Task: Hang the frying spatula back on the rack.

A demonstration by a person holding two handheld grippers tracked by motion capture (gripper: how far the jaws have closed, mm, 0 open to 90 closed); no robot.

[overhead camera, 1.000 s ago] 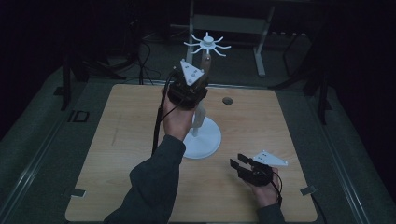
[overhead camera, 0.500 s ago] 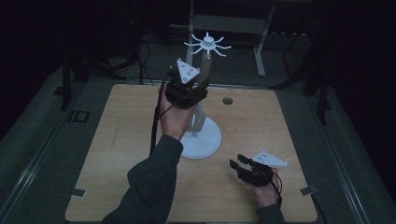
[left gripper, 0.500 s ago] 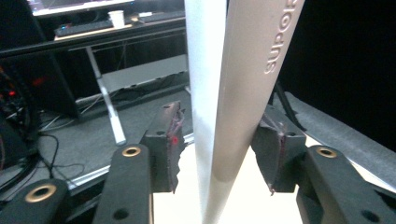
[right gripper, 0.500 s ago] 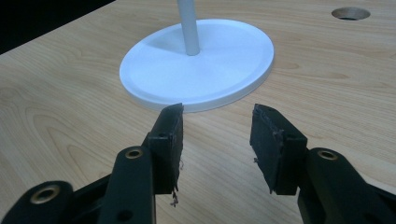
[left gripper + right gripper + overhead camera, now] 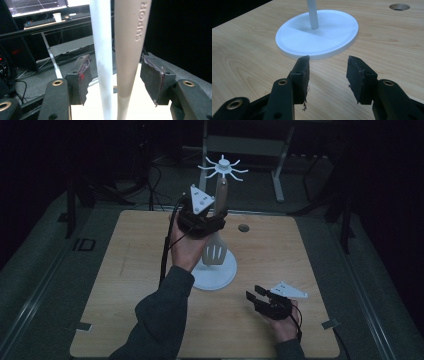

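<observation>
A white rack stands mid-table, with a thin pole, a crown of hooks and a round base. A beige slotted spatula hangs from a hook, its handle beside the pole. My left gripper is raised around that handle. Its jaws have just been opening, and now both pads stand off the handle and pole between them. My right gripper rests low on the table, right of the base. It is open with nothing between its fingers.
The wooden table has a round hole behind the rack, also seen in the right gripper view. A metal frame stands beyond the far edge. A desk with a monitor and a cup lies farther off.
The left gripper's jaws have spread apart and let go of the spatula handle, which stays hanging on the rack. Neither hand has shifted.
</observation>
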